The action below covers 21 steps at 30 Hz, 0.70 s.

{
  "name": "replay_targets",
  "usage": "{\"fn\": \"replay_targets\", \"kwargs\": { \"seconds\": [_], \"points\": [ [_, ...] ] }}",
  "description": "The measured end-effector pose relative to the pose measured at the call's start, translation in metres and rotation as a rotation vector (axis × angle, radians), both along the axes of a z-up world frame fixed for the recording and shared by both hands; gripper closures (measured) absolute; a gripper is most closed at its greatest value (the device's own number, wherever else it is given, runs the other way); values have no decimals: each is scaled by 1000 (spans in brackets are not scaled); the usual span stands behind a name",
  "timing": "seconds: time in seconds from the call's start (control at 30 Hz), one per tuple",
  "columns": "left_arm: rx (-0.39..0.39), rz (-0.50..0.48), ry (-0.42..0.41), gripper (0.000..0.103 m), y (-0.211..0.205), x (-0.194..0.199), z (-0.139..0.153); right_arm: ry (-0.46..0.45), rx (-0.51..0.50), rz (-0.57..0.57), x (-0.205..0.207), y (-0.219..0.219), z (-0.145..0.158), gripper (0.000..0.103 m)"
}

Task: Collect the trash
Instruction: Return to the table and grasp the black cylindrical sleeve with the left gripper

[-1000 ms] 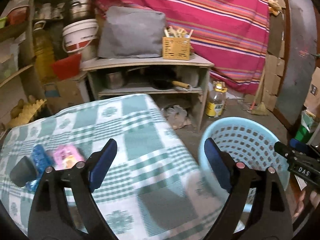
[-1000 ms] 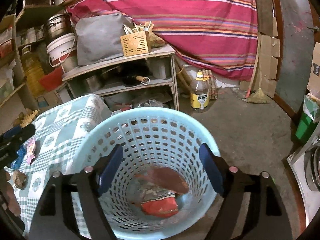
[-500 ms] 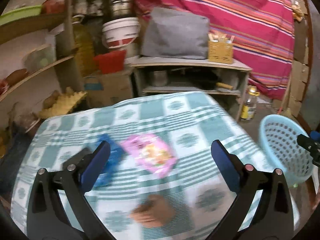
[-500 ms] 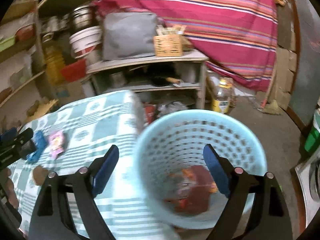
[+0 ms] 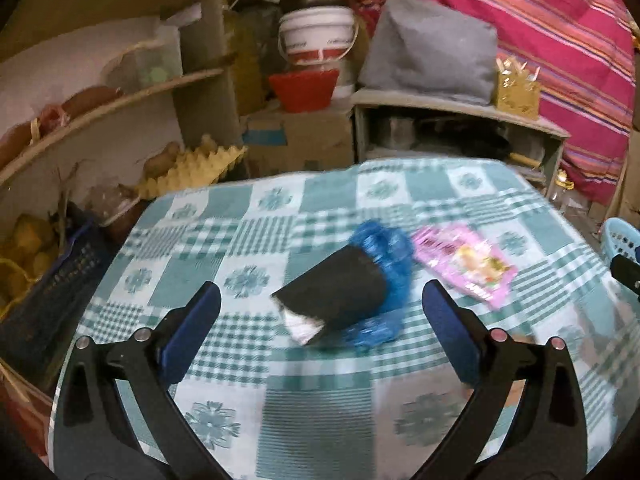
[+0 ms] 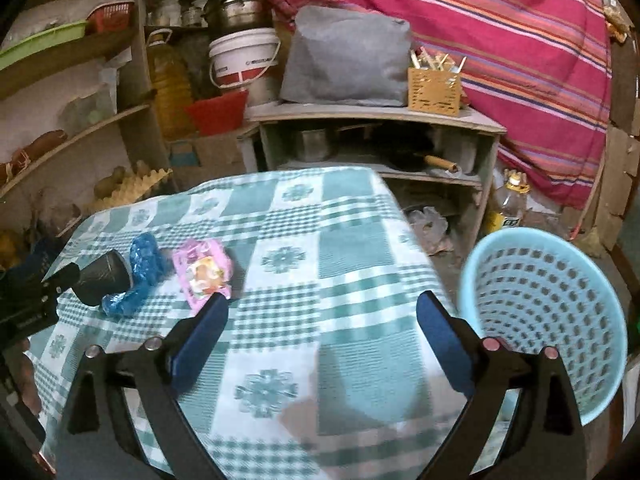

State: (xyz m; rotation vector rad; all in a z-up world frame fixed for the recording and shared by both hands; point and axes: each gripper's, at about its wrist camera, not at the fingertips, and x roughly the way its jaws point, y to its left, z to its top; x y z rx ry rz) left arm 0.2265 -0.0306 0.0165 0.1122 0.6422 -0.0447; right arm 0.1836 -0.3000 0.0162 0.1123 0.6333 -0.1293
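Note:
On the green checked tablecloth (image 5: 248,240) lie a black paper cup on its side (image 5: 340,294), a crumpled blue plastic wrapper (image 5: 388,248) against it, and a pink snack packet (image 5: 464,264). My left gripper (image 5: 320,328) is open and empty, just short of the cup. In the right wrist view the cup (image 6: 106,276), blue wrapper (image 6: 144,264) and pink packet (image 6: 204,268) lie at left. My right gripper (image 6: 322,332) is open and empty above the cloth (image 6: 340,252). The light blue basket (image 6: 548,312) stands on the floor to its right.
Wooden shelves (image 5: 120,92) with jars, a bucket (image 5: 316,40) and egg trays (image 5: 192,168) stand behind the table. A low cabinet (image 6: 376,136) holds a grey bag and pots. An oil bottle (image 6: 508,204) stands on the floor by a striped cloth (image 6: 500,32).
Both grippers swung left from the basket toward the table. The left now faces the black cup and blue wrapper close up. The right no longer hangs over the basket.

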Motion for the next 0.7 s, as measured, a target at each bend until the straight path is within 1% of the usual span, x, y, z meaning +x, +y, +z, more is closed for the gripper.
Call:
{"fn": "replay_targets", "kwargs": {
  "seconds": [0.07,0.13,0.33,0.47,0.6,0.7],
  "points": [
    [-27,7,16,6,7,9,-9,16,-28,5,6,5,-6,10],
    [-28,9,46,6,8,20,-14,33,-41,4,10,6,-11,10],
    [-54,-20,95,6,-3,42,-26,45,-33,4,17,6,-15,10],
    [-68,-21,115,6,-13,53,-30,57,-36,8,24,8,-18,10],
    [-43,-6,108,6,-15,56,-33,57,-45,29,24,16,-20,10],
    [-45,0,123,13,-9,59,-36,59,-56,48,23,25,-21,10]
  ]
}}
